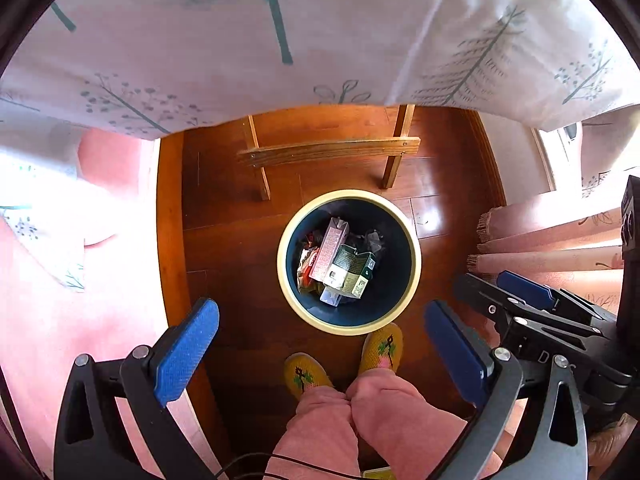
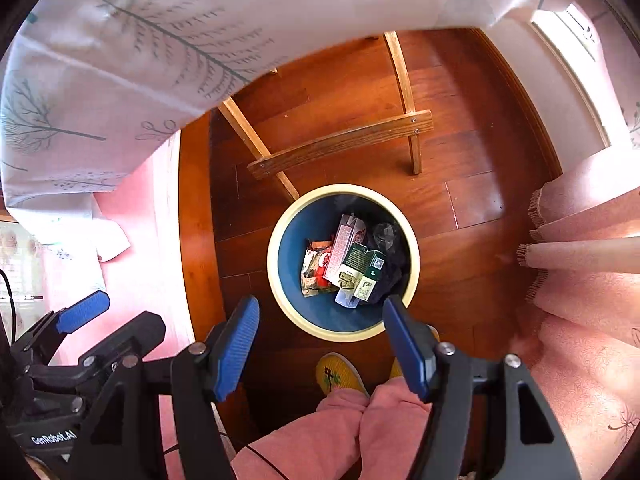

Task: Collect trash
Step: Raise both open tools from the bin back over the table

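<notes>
Lower trash (image 2: pixel 320 276) buried under cartons in bin (image 2: pixel 280 280), carton print too small, table legs (image 1: pixel 260 176) cloth-hidden

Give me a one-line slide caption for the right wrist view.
Open right gripper above a cream-rimmed trash bin holding cartons and wrappers.

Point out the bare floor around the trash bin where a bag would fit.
Bare wood floor lies right of the trash bin, up to the pink curtain. A narrower strip runs left of it, toward the pink rug. It is crowded behind, by the wooden stool legs, and in front, by the slippers.
</notes>
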